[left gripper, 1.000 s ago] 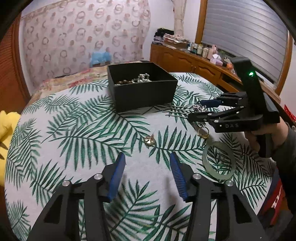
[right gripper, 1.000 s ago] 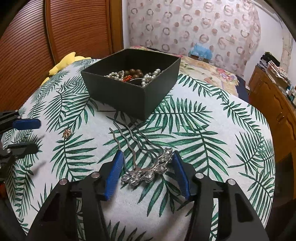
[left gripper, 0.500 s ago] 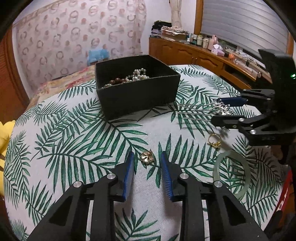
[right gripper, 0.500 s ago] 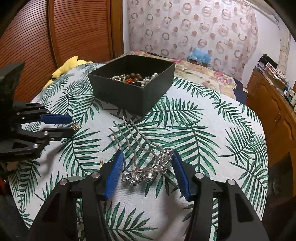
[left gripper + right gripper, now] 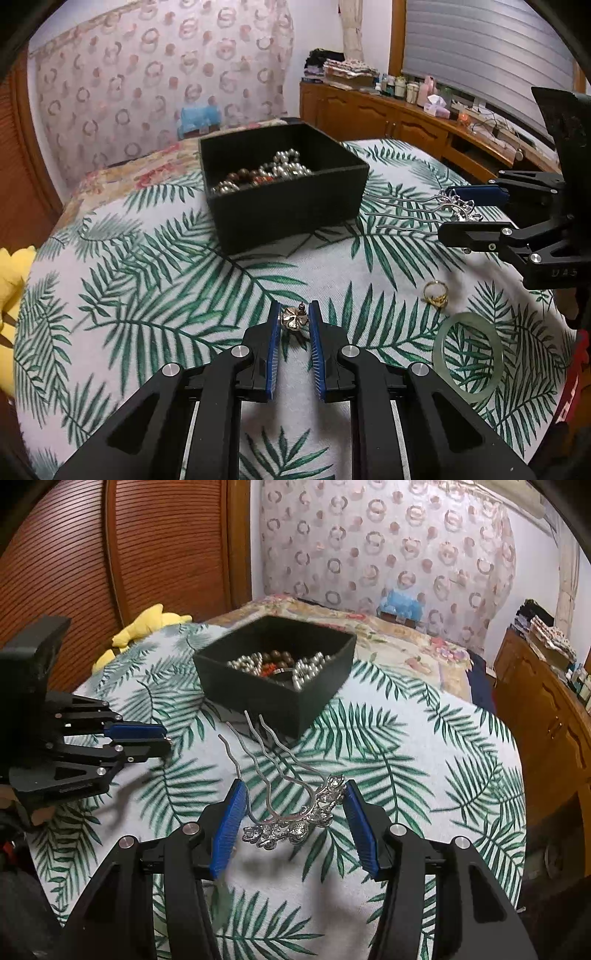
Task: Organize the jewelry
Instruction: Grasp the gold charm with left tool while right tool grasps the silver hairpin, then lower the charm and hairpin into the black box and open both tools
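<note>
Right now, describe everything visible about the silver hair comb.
The silver hair comb looks like metal: four long wavy prongs joined to a curved head of sparkling leaf shapes. The right gripper holds it by the two ends of that head, prongs pointing toward the black box. It seems lifted off the palm-leaf cloth.

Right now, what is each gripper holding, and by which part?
Right gripper holds the silver hair comb by the two ends of its ornate top. Left gripper, jaws just closing, pinches the small gold flower earring by its sides.
</note>
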